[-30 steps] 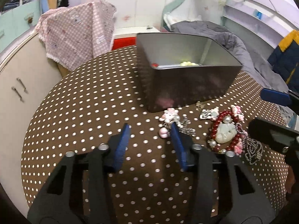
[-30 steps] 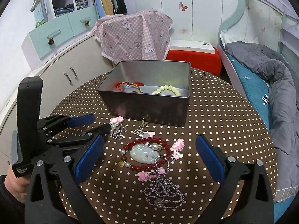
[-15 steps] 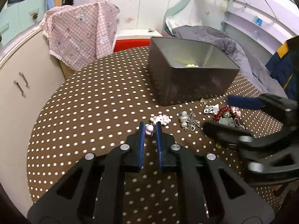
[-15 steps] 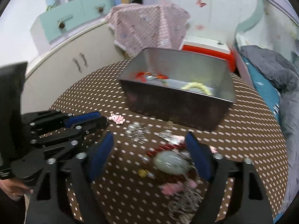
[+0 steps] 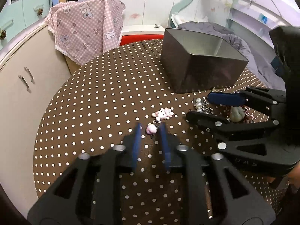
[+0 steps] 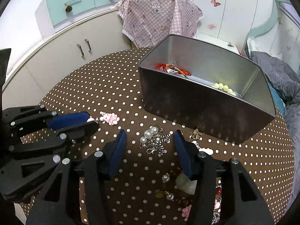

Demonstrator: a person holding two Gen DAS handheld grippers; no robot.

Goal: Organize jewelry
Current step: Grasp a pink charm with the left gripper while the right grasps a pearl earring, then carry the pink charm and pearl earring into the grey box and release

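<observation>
A pink charm [image 5: 162,114] with a pink bead [image 5: 151,129] on a short chain lies on the brown dotted table [image 5: 93,112]. My left gripper [image 5: 150,131] straddles the bead; its jaws are opening and the pads stand clear of it. In the right wrist view the left gripper [image 6: 92,120] sits beside the same charm [image 6: 109,118]. My right gripper [image 6: 151,140] hangs over a pearl-and-chain piece [image 6: 152,140]. Its jaws are closing around the piece without touching it. A grey tin box [image 6: 196,108] behind holds a red cord bracelet [image 6: 172,69] and a pale bead bracelet [image 6: 224,88].
A red bead bracelet with a pale green pendant [image 6: 185,183] and pink charms lie under the right gripper's fingers. Beyond the table stand a beige cabinet [image 5: 22,86], a pink checked cloth [image 5: 84,31] and a bed with a grey blanket [image 6: 281,78].
The left gripper shut near the pink bead, then opened again around it; the charm now lies left of the pile. The right gripper swung over the pearl chain and its jaws narrowed.
</observation>
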